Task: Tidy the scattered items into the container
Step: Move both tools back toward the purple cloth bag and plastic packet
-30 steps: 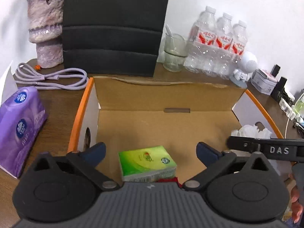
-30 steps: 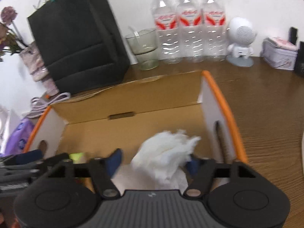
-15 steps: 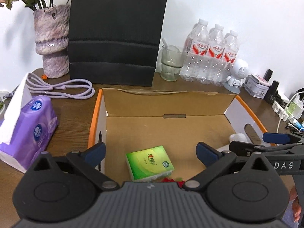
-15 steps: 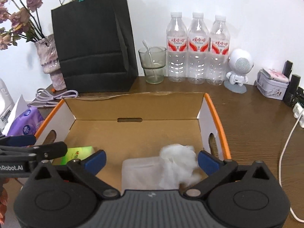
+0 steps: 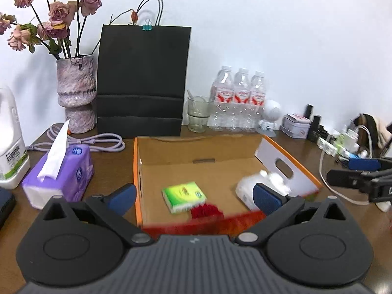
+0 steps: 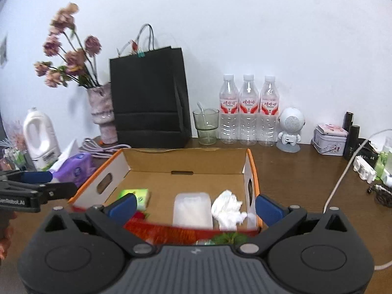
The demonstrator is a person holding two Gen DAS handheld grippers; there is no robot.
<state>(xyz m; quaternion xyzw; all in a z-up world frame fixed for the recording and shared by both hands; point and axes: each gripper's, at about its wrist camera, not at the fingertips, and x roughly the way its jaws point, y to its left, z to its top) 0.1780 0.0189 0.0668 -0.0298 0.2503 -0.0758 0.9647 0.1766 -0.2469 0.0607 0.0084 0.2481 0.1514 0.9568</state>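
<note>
Both tools have drawn back and up from the cardboard box [image 6: 186, 161] since the earlier frames, so more of the bench [image 6: 294, 169] is visible. Left tool [image 5: 193, 196] and right tool [image 6: 196, 204] stand spread wide with nothing between the pads. Inside the box lie the green tissue pack [image 5: 184, 196], a red item [image 5: 207, 211], a clear plastic container [image 6: 192, 209] and a crumpled white tissue [image 6: 227, 208]; the purple tissue pack [image 5: 61, 171] is on the bench left of the box.

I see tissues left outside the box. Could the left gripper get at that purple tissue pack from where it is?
Probably yes. The left gripper is open and empty, and the purple tissue pack sits just beside the cardboard box with nothing lying between them.
</note>
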